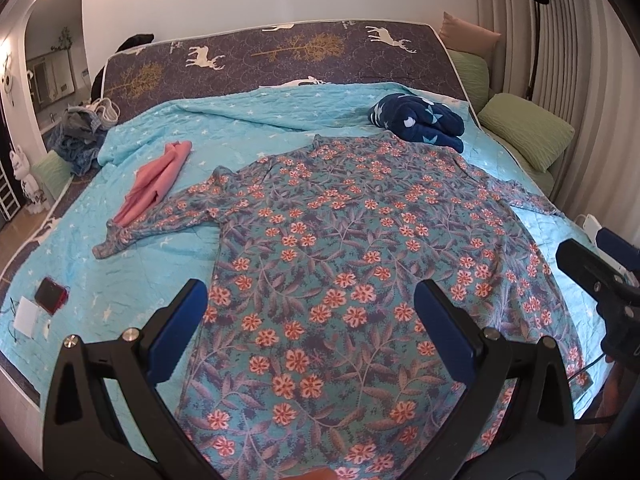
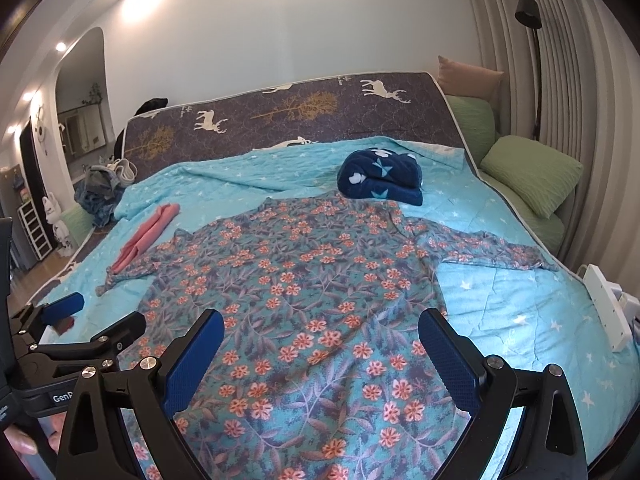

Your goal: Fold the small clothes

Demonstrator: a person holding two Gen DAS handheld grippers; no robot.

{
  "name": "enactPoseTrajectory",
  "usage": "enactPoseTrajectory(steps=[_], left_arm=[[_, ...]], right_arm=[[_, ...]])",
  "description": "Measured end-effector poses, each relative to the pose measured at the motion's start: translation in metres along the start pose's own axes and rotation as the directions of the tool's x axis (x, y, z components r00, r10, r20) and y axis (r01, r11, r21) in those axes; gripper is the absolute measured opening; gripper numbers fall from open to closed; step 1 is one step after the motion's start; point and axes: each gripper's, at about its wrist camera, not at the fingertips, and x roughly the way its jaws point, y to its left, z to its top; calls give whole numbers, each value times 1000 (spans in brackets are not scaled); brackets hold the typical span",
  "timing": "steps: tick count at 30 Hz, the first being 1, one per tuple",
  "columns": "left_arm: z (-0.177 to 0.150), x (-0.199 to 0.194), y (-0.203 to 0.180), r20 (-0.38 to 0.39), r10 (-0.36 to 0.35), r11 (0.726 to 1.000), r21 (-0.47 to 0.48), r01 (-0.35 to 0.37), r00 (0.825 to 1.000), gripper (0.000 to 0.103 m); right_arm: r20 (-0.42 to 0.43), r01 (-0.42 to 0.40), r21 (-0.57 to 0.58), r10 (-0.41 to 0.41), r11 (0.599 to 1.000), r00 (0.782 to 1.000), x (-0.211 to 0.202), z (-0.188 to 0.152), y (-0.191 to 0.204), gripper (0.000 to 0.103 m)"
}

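Floral shirt (image 1: 340,248) is lying flat across the frame's middle on the bed (image 1: 256,128). I am holding my left hand-held gripper (image 1: 312,320) and right hand-held gripper (image 2: 320,352) over its lower part, both spread apart, gripping nothing.

A bed (image 1: 280,56) under a turquoise star-print quilt (image 1: 100,264) carries a floral top (image 1: 340,248) spread flat directly ahead of both tools. Far ahead lies a navy bundle (image 1: 418,122), ahead-left a pink garment (image 1: 154,184), and near-left a red phone (image 1: 50,294) beside a white card (image 1: 26,316).

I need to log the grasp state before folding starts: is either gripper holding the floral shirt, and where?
Nothing is held. Left gripper and right gripper hover open above the shirt.
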Motion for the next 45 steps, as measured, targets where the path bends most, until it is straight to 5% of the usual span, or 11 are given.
enactPoseTrajectory(steps=[33, 40, 45], left_arm=[[-3, 4, 14, -1, 4, 1000, 20, -4, 1000, 103], [-4, 10, 29, -12, 11, 1000, -6, -11, 1000, 103], [-3, 27, 61, -87, -36, 995, -95, 28, 996, 103]], right_arm=[[-22, 11, -15, -11, 1000, 1000, 5, -1, 10, 100], [-34, -5, -17, 4, 1000, 999, 10, 1, 15, 100], [-53, -24, -39, 22, 999, 998, 18, 5, 25, 100]])
